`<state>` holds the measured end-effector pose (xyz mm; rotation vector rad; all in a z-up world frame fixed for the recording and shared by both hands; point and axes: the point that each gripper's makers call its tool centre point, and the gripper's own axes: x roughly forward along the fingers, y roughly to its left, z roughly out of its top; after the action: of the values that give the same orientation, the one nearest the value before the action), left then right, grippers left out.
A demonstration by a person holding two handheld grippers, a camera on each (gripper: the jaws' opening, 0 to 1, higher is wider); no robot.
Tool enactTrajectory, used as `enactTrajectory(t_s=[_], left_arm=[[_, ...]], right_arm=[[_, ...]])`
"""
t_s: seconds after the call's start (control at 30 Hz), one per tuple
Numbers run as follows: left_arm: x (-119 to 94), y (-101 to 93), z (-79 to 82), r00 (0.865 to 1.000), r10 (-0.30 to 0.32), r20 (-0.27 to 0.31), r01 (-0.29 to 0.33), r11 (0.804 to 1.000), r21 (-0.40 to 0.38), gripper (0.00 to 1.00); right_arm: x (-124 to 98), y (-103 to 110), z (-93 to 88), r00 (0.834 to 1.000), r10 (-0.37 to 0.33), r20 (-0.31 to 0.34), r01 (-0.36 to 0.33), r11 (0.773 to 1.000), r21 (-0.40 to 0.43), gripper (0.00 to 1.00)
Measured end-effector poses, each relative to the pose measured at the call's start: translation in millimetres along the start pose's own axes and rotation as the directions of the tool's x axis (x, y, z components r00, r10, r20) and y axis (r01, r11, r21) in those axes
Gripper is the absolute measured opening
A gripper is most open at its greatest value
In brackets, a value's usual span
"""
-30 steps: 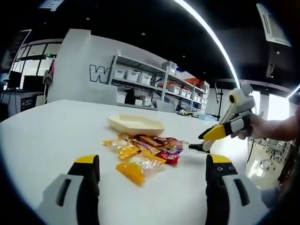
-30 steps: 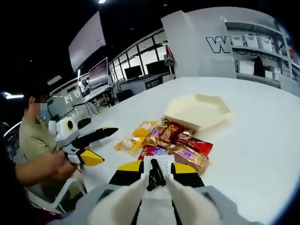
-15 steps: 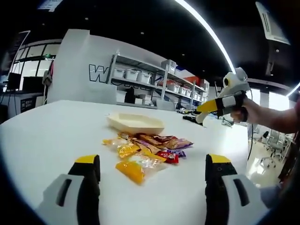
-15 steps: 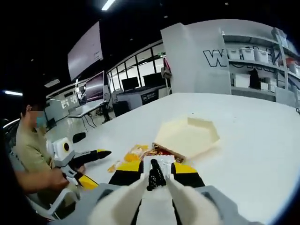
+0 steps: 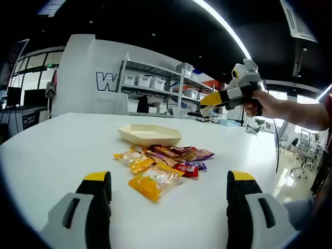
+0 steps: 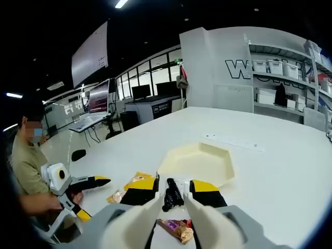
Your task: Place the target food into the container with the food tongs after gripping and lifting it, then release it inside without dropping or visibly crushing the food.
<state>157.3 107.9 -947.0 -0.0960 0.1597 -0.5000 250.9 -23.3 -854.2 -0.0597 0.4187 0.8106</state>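
Several wrapped snack packets (image 5: 161, 165) lie in a pile on the white table (image 5: 57, 150), just in front of a cream hexagonal container (image 5: 149, 135). My left gripper (image 5: 168, 182) stands open low over the table, short of the pile, with nothing between its fingers. A hand holds my right gripper (image 5: 208, 100) high at the right, above and beyond the pile. In the right gripper view, my right gripper (image 6: 172, 188) is shut on black food tongs (image 6: 171, 196). Below it lie the container (image 6: 197, 163) and packets (image 6: 136, 179). The left gripper (image 6: 93, 199) appears at the left.
A seated person (image 6: 26, 166) holds the left gripper at the table's edge. Shelves with white bins (image 5: 155, 83) and a wall with lettering stand behind the table. A white strip (image 6: 233, 142) lies beyond the container.
My right gripper has risen from table level beside the pile to high above it, carrying the tongs. The left gripper has stayed open in place.
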Motion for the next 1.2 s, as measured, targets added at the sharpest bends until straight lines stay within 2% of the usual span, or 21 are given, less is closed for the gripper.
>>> enactTrajectory(t_s=[0.13, 0.27, 0.37, 0.5, 0.67, 0.93, 1.2], left_arm=[[-0.2, -0.1, -0.7, 1.0, -0.001, -0.005, 0.001, 1.0, 0.007, 0.92], [0.3, -3.6, -5.6, 0.999, -0.014, -0.033, 0.015, 1.0, 0.028, 0.98], [0.8, -5.1, -7.0, 0.999, -0.025, -0.04, 0.027, 0.999, 0.035, 0.99], [0.3, -4.5, -5.5, 0.999, -0.027, -0.03, 0.028, 0.999, 0.024, 0.99], [0.5, -4.0, -4.4, 0.999, -0.024, -0.022, 0.024, 1.0, 0.015, 0.98], [0.7, -5.2, -4.0, 0.999, -0.033, -0.02, 0.034, 0.999, 0.019, 0.97], [0.3, -5.4, -4.3, 0.999, -0.032, -0.021, 0.032, 0.999, 0.018, 0.97]], right_arm=[[5.9, 0.7, -0.7, 1.0, -0.007, -0.004, 0.007, 1.0, -0.01, 0.18], [23.0, -5.1, 6.6, 1.0, -0.014, -0.022, 0.014, 1.0, 0.007, 0.18], [30.1, -6.9, 14.6, 1.0, -0.018, -0.023, 0.018, 1.0, -0.002, 0.17], [42.3, -11.1, 18.1, 0.999, -0.035, -0.036, 0.034, 0.999, -0.035, 0.16], [55.5, -14.9, 15.8, 0.997, -0.041, -0.06, 0.039, 0.999, -0.034, 0.16], [56.9, -8.6, 6.7, 0.996, -0.033, -0.079, 0.03, 0.999, -0.043, 0.18], [44.2, -18.9, -12.5, 0.996, -0.02, -0.09, 0.025, 0.998, 0.054, 0.2]])
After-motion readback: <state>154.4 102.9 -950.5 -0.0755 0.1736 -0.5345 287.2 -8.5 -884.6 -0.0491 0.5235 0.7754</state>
